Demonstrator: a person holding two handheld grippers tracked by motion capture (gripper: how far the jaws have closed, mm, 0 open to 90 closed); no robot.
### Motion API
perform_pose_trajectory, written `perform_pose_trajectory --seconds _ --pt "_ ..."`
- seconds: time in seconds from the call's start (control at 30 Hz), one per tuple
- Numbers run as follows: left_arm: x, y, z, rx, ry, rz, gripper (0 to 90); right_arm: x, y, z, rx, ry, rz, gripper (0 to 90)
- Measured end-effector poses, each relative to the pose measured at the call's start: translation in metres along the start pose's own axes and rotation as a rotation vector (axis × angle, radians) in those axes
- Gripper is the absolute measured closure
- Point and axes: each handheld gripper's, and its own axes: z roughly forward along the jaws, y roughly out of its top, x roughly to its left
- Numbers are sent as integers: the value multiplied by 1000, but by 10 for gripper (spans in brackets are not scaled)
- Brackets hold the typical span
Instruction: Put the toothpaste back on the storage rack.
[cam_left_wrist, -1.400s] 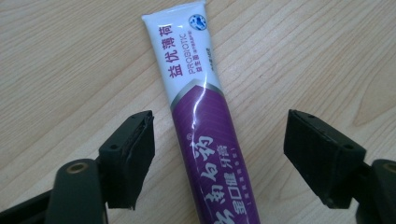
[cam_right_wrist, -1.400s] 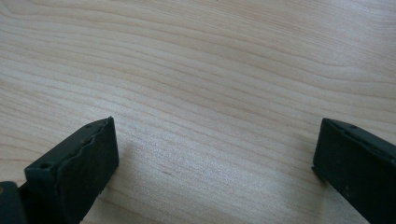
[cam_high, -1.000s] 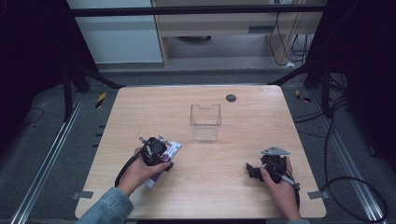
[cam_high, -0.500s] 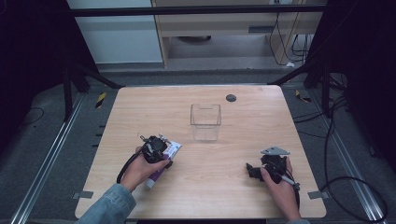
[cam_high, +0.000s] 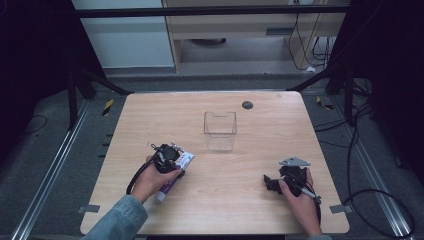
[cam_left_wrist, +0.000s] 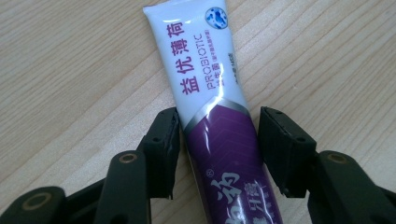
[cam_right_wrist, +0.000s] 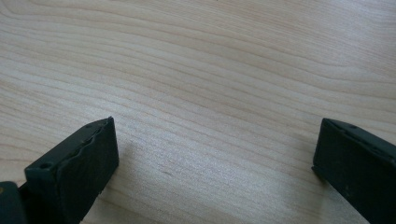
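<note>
The left gripper (cam_left_wrist: 217, 149) has its jaws spread on both sides of a toothpaste tube (cam_left_wrist: 210, 107). One jaw touches the tube's side and the other stands just apart, so it is not squeezing. The left gripper view lets you read the word PROBIOTIC on the white and purple tube; in the high view the tube (cam_high: 172, 175) is just a small shape at 7 o'clock from the clear plastic box (cam_high: 220, 131). The right gripper (cam_right_wrist: 215, 154) has its jaws spread wide over bare wooden table (cam_right_wrist: 210, 70), well apart from the tube. Since a second ago, both grippers have hardly moved.
</note>
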Motion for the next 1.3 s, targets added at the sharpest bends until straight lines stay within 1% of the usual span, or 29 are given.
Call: perform_pose_trajectory --seconds 0.07,0.23,0.37,0.43,0.5,0.53,0.57,0.6,0.67,0.73,0.8,0.83,0.87,0.93,0.97,1.03,1.07,1.17,1.3 --pt "0 1 0 0 1 2 493 0 0 0 0 0 0 3" --pt "0 3 0 5 1 3 552 0 0 0 0 0 0 3" --pt "0 5 0 18 -5 10 566 0 0 0 0 0 0 3" --pt "0 5 0 19 -5 20 579 0 0 0 0 0 0 3" --pt "-1 5 0 22 -10 24 615 0 0 0 0 0 0 3" --pt "-3 5 0 21 -5 40 634 0 0 0 0 0 0 3" --pt "-3 5 0 21 -5 40 647 0 0 0 0 0 0 3" --pt "-4 6 0 19 1 51 647 0 0 0 0 0 1 3" --pt "-5 6 -1 21 1 65 677 0 0 0 0 0 0 3" --pt "-5 6 -1 21 -2 69 686 0 0 0 -1 1 -1 3" --pt "-4 6 -2 18 -7 69 717 0 0 0 0 0 0 3" --pt "-4 6 -3 15 -12 68 717 0 0 0 0 0 0 3" --pt "-3 5 -5 8 -19 74 753 0 0 0 0 0 0 3" --pt "-2 5 -6 3 -35 68 765 0 0 0 0 -1 0 3" --pt "-2 5 -6 3 -35 68 770 0 0 0 0 -1 0 3" --pt "-1 3 -7 -11 -50 69 774 0 0 0 0 0 0 3" --pt "-1 3 -7 -11 -50 69 775 0 0 0 0 0 0 3" --pt "-2 3 -10 -39 -48 66 776 0 0 0 0 -1 0 3" --pt "-1 4 -19 -90 -40 70 776 0 0 0 0 0 0 3"
